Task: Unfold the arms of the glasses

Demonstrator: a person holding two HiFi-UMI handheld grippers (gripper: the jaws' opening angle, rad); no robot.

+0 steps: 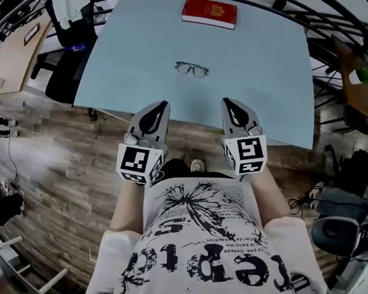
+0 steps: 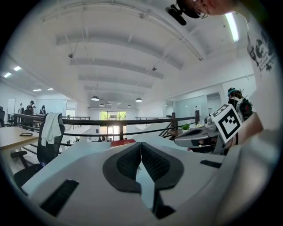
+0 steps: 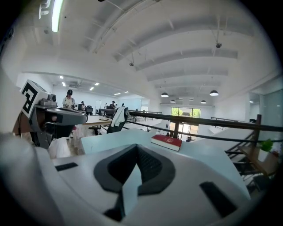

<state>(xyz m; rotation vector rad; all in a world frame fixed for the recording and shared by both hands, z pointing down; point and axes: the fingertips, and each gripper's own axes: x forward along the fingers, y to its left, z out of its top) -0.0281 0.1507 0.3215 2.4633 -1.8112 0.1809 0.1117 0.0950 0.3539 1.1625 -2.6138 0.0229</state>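
Note:
A pair of dark-rimmed glasses [image 1: 191,69] lies on the pale blue table [image 1: 147,45], arms folded as far as I can tell. My left gripper [image 1: 164,105] hovers at the table's near edge, shut and empty, well short of the glasses. To its right, my right gripper [image 1: 228,103] is level with it, also shut with nothing in it. In the left gripper view the pads [image 2: 151,162] meet tip to tip, and the right gripper [image 2: 194,137] shows at the side. In the right gripper view the pads [image 3: 149,164] are closed; the glasses are hidden there.
A red book [image 1: 209,12] lies at the table's far edge, also seen as a red book [image 3: 166,142] in the right gripper view. A black office chair [image 1: 71,14] draped with white cloth stands at the left; a black railing [image 3: 199,121] runs behind the table. Wooden floor lies below me.

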